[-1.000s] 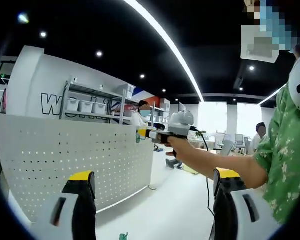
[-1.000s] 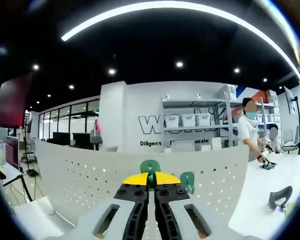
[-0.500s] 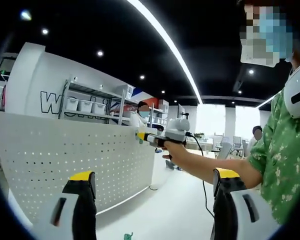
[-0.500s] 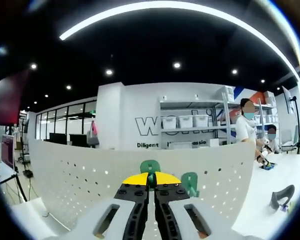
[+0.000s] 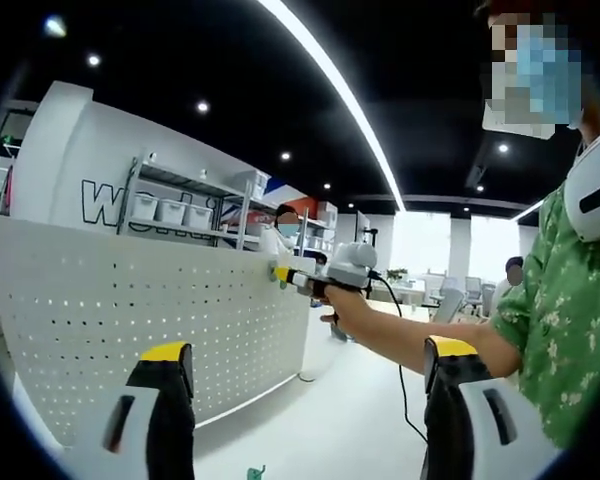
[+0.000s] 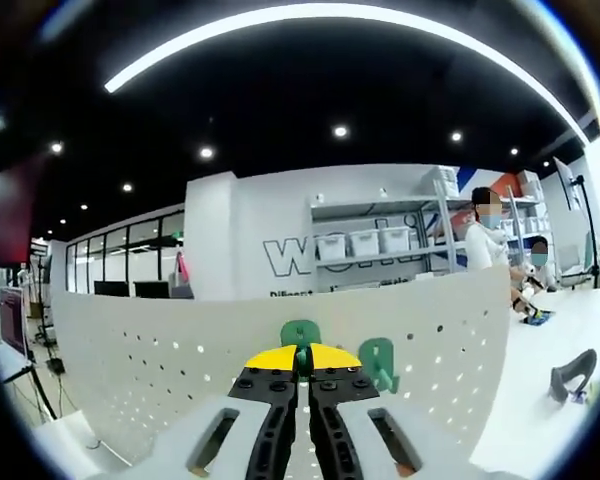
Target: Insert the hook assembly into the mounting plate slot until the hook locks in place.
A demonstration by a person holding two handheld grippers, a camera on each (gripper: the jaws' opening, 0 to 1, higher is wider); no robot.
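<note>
1. The green hook [image 6: 300,333] sits pinched between the closed yellow tips of the right gripper [image 6: 300,362], pressed up near the face of the white perforated mounting plate [image 6: 160,350]; whether its tab is already in a hole cannot be told, since the tips hide the contact point.
2. A second green hook [image 6: 378,362] hangs on the plate just to the right of the held one.
3. Risk, as I judge it: a tilted approach could jam the tab against the plate between holes, or push the upright plate backward, since nothing braces it.
4. Another risk: letting go before the hook locks would drop it.
5. The left gripper [image 5: 305,365] hangs with jaws wide apart and empty, beside the plate [image 5: 130,310].
6. From the left gripper view, the person's hand [image 5: 342,300] holds the right gripper [image 5: 283,273] level, arm extended toward the plate.
</note>
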